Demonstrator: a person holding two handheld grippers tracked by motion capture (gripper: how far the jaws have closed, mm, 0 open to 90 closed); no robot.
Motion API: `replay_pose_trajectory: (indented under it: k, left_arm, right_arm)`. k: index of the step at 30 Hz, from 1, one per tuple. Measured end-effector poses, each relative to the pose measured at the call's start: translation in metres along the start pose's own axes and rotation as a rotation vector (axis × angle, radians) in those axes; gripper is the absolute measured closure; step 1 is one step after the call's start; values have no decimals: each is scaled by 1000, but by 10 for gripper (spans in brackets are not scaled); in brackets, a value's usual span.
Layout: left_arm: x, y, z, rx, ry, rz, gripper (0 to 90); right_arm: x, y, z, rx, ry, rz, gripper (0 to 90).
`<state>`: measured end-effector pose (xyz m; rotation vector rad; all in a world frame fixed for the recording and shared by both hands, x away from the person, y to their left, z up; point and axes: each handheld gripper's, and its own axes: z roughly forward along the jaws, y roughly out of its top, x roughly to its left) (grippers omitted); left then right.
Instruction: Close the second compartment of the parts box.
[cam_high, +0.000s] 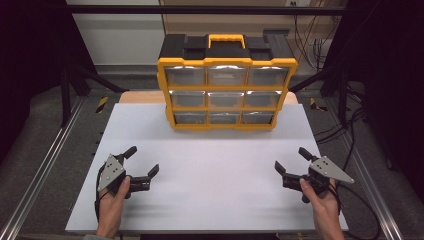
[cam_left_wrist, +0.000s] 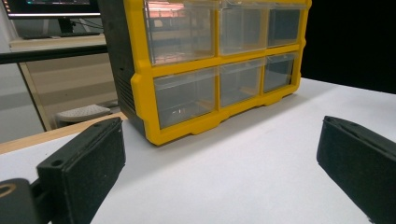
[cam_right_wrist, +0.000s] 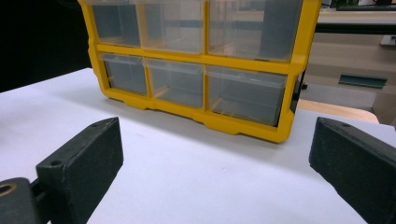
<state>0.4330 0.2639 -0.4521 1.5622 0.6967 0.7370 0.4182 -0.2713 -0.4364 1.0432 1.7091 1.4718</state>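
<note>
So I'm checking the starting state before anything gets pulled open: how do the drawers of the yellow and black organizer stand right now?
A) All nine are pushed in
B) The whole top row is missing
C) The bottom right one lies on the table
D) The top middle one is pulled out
A: in the high view the clear drawers of the drawer organizer all sit flush in their yellow frame, and both open grippers, left and right, are well short of it.

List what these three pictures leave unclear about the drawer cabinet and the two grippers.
- Cabinet drawers: glare and frosted fronts in the high view blur any contents.
- Cabinet top: cut off by the upper edge in both gripper views.
- Cabinet back: hidden by its own body.
- Left gripper and right gripper: the hands cover their grips in the high view.
</note>
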Motion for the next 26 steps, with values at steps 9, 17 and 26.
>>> replay_pose_trajectory:
  k: [9,17,26]
  left_arm:
    - [-1,0,1,5,-6,2,11]
    - [0,0,0,4,-7,3,11]
    - [0,-2,4,16,-12,-3,10]
  right_arm:
    - [4,-8,8,-2,25,-4,32]
    - [14,-12,20,-26,66,11,32]
    - [24,-18,25,-21,98,-9,37]
